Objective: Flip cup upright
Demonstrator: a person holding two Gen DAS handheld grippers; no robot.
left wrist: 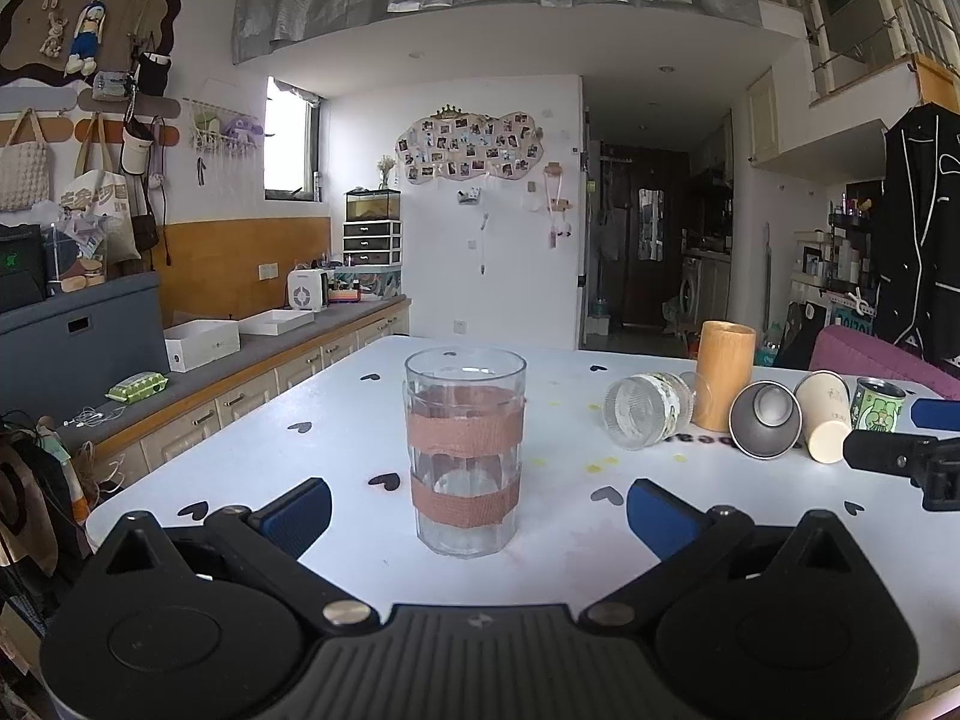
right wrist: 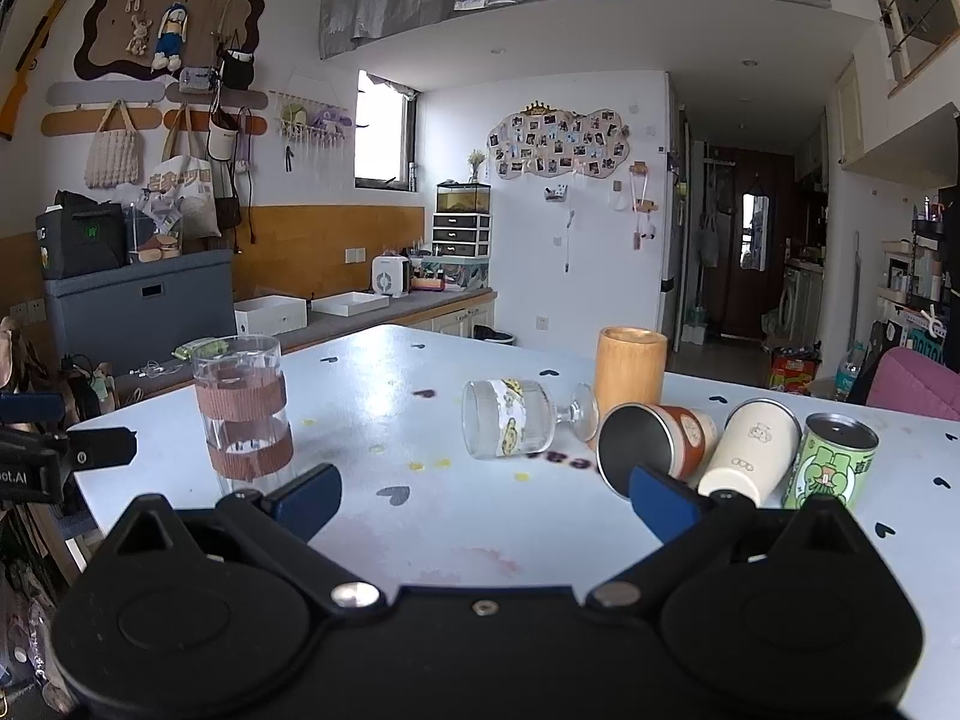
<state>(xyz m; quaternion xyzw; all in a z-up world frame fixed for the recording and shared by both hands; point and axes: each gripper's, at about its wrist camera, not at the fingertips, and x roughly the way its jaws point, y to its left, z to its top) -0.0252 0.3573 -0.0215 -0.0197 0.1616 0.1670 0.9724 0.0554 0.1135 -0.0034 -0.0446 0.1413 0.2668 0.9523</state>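
Observation:
A clear tumbler (left wrist: 463, 450) with two brown bands stands upright on the white table (left wrist: 336, 420), just ahead of my left gripper (left wrist: 480, 513), which is open and empty around it without touching. It also shows in the right wrist view (right wrist: 245, 414). A stemmed glass (right wrist: 516, 427) with a printed band lies on its side, as do a steel-lined orange cup (right wrist: 654, 441) and a cream paper cup (right wrist: 750, 447). My right gripper (right wrist: 486, 498) is open and empty, short of the lying cups.
A bamboo cup (right wrist: 630, 372) stands upright behind the stemmed glass. A green printed can (right wrist: 831, 462) stands at the right. The table has black heart stickers. A counter with drawers (left wrist: 252, 384) runs along the left. A pink chair (right wrist: 918, 384) is at the far right.

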